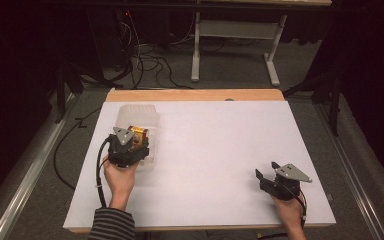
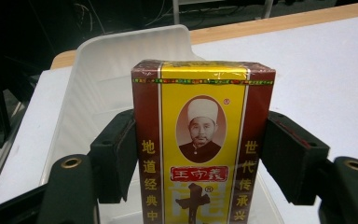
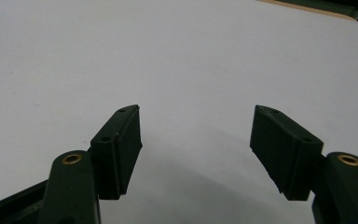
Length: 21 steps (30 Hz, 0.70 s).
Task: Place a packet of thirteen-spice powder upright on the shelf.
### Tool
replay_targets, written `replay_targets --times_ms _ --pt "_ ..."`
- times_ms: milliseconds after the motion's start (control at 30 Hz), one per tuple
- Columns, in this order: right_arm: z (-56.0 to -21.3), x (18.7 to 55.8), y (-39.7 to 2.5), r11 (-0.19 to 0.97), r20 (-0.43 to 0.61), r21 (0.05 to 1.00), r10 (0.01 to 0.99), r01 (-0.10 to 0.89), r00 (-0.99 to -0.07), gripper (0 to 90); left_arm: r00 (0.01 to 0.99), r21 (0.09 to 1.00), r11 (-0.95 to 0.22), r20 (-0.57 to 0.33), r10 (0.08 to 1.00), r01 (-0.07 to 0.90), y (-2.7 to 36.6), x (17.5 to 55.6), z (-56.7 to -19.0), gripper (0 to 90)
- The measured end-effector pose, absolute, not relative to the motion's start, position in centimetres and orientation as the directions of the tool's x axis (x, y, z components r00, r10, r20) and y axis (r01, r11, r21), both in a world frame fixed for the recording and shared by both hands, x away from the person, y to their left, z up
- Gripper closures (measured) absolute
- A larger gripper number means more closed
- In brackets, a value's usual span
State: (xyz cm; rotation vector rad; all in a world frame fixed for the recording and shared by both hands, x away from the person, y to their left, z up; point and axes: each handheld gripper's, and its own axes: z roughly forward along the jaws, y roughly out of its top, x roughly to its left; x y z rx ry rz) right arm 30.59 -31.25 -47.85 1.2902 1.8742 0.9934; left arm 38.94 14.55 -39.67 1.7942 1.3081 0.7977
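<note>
Jaws of the left gripper (image 2: 196, 158) press on both sides of a box (image 2: 203, 140), a red-and-yellow carton with a portrait and Chinese characters on its face, held upright with its top edge level. Behind and below the box sits a bin (image 2: 121, 60), a clear plastic tub on the white table (image 2: 317, 79); in the left gripper view the box's lower part stands in front of the bin's floor, though whether it touches that floor cannot be told. From the high view the left gripper (image 1: 130, 145) sits over the near end of the bin (image 1: 139, 116), with the box (image 1: 139, 134) showing as a small red-and-yellow patch just beyond the grey plate, and the person's left hand (image 1: 119, 177) grips the tool from below (a striped sleeve shows at the wrist). The bin lies toward the table's (image 1: 220, 145) left side, its long axis running away from the person. Well apart, near the front right corner, the right gripper (image 1: 267, 170) is held low over the bare top by the right hand (image 1: 290, 207). Its jaws stand spread wide with nothing between them, and the right gripper (image 3: 196, 154) view shows plain white table (image 3: 177, 60) beneath the gap.
</note>
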Motion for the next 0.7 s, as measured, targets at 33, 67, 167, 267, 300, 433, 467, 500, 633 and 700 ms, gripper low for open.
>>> replay_targets --times_ms 33,67,167,267,300,433,467,500,633,700 --pt "-47.9 30.6 -31.2 0.23 -0.09 0.859 0.947 0.457 -0.307 34.0 0.278 0.855 -0.181 0.045 0.959 0.486 14.6 38.9 -39.7 32.7" --pt "-47.9 30.6 -31.2 0.23 -0.09 0.859 0.948 0.458 -0.307 34.1 0.279 0.854 -0.181 0.044 0.959 0.487 14.6 38.9 -39.8 32.7" --pt "-47.8 30.6 -31.2 0.232 -0.092 0.859 0.947 0.457 -0.308 34.1 0.277 0.851 -0.184 0.047 0.96 0.491 14.8 38.9 -40.0 32.7" --pt "-47.9 30.6 -31.2 0.232 -0.091 0.859 0.947 0.456 -0.309 34.1 0.275 0.848 -0.183 0.045 0.96 0.497 14.8 38.8 -40.2 32.6" --pt "-47.9 30.6 -31.2 0.232 -0.092 0.859 0.947 0.456 -0.309 34.1 0.274 0.847 -0.183 0.046 0.961 0.498 14.8 38.7 -40.3 32.6" --pt "-47.9 30.6 -31.2 0.233 -0.093 0.858 0.947 0.457 -0.308 34.1 0.274 0.845 -0.181 0.043 0.961 0.502 15.0 38.6 -40.5 32.6" --pt "-47.9 30.6 -31.2 0.233 -0.093 0.859 0.947 0.457 -0.308 34.1 0.272 0.845 -0.183 0.046 0.961 0.503 15.0 38.5 -40.6 32.7" --pt "-47.9 30.6 -31.2 0.233 -0.093 0.858 0.947 0.457 -0.308 34.0 0.27 0.844 -0.182 0.045 0.962 0.505 15.1 38.5 -40.7 32.6" --pt "-47.9 30.6 -31.2 0.233 -0.093 0.858 0.947 0.458 -0.308 34.0 0.266 0.84 -0.182 0.047 0.963 0.511 15.2 38.3 -41.0 32.6" --pt "-47.9 30.6 -31.2 0.234 -0.094 0.858 0.947 0.458 -0.307 34.1 0.265 0.839 -0.18 0.045 0.963 0.513 15.3 38.3 -41.1 32.6"
